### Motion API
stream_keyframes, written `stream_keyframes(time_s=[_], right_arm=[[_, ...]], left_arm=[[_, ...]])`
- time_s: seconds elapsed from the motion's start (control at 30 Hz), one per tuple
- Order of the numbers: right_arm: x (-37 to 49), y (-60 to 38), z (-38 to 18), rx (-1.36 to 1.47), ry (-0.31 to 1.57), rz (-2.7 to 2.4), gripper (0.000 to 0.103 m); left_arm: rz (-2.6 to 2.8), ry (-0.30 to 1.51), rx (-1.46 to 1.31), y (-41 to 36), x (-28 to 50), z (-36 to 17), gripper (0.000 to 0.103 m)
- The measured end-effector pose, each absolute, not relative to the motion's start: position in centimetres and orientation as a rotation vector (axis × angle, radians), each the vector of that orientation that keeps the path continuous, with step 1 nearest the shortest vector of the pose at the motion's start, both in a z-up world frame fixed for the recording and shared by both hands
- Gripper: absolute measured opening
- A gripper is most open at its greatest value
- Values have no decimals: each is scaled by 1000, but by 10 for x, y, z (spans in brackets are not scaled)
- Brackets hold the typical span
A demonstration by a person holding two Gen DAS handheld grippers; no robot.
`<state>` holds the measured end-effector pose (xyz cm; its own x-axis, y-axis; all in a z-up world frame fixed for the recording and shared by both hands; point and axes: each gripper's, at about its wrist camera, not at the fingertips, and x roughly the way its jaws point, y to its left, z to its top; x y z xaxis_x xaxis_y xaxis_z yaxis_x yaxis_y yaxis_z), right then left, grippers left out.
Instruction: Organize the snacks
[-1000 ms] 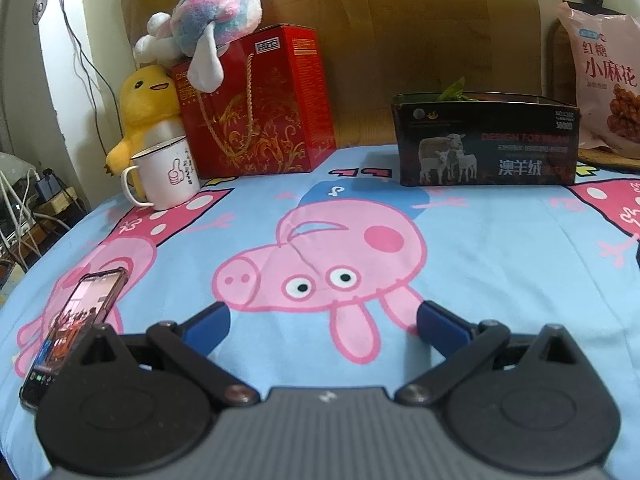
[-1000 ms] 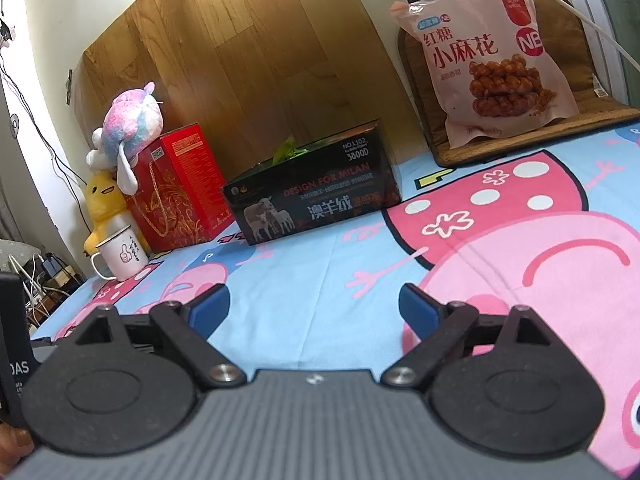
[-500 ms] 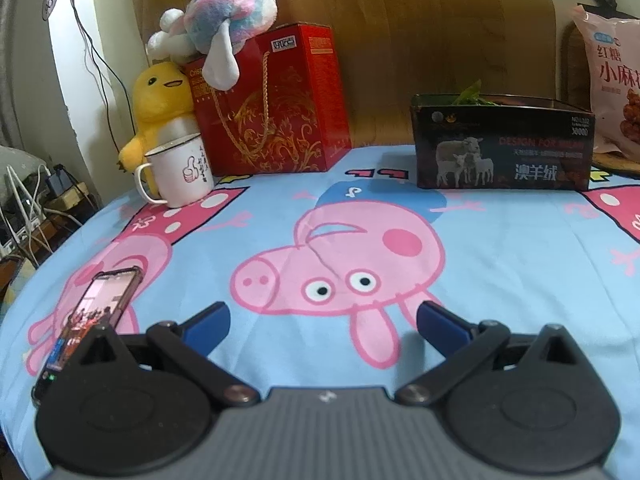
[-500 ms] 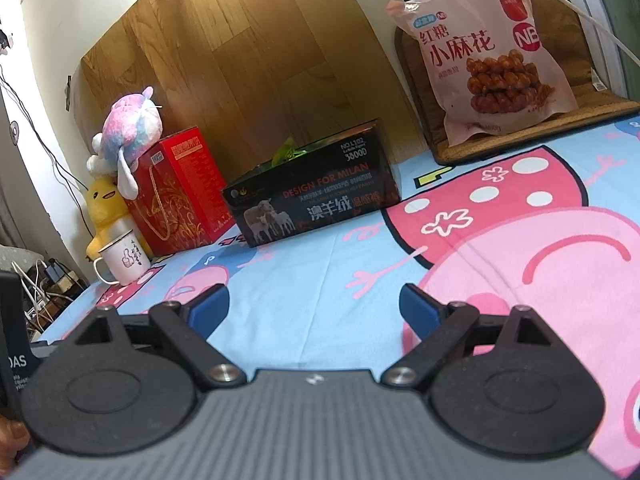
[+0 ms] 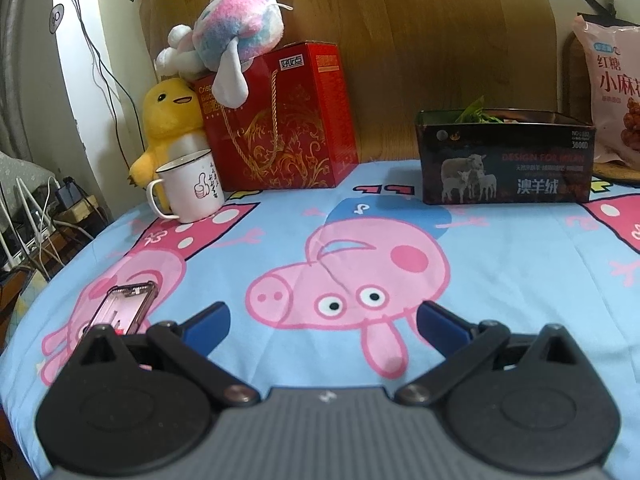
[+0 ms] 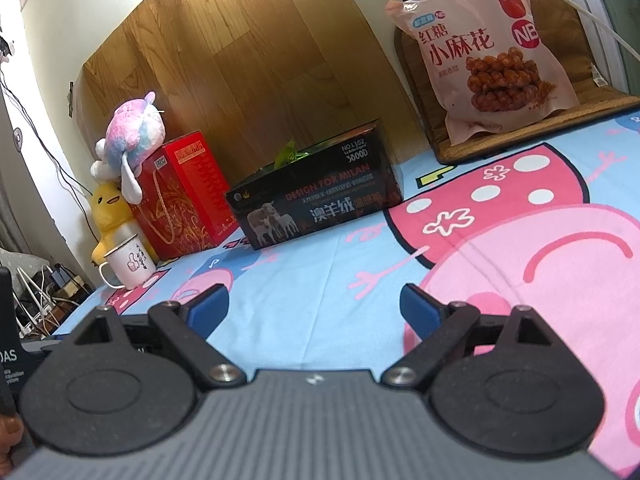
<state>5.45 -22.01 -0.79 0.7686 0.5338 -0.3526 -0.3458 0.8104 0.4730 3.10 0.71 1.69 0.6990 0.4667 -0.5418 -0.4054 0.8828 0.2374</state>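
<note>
A black open box with sheep printed on it (image 5: 506,160) stands at the back of the blue cartoon-pig sheet, with a green wrapper (image 5: 476,110) poking out; it also shows in the right wrist view (image 6: 316,200). A pink snack bag (image 6: 486,50) leans on a brown cushion at the back right, and its edge shows in the left wrist view (image 5: 614,92). A red gift box (image 5: 280,120) stands at the back left. My left gripper (image 5: 322,322) is open and empty low over the sheet. My right gripper (image 6: 314,306) is open and empty, well short of the box.
A white mug (image 5: 190,186), a yellow duck plush (image 5: 168,120) and a pink-blue plush (image 5: 236,32) sit by the red box. A phone (image 5: 124,310) lies on the sheet by my left finger. Cables and chargers (image 5: 36,216) lie off the left edge. A wooden board (image 6: 240,60) backs the scene.
The left gripper's view has shifted left and a little forward, so the red box and mug sit nearer the middle. The right gripper has barely moved. Both jaws stay open.
</note>
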Motion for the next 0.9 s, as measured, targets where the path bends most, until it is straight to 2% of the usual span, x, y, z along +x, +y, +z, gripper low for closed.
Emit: stream_keyframes(time_s=[0.9], right_arm=[[55, -222, -8, 419, 496, 507, 95]], left_arm=[[515, 619, 197, 1, 28, 26, 103]])
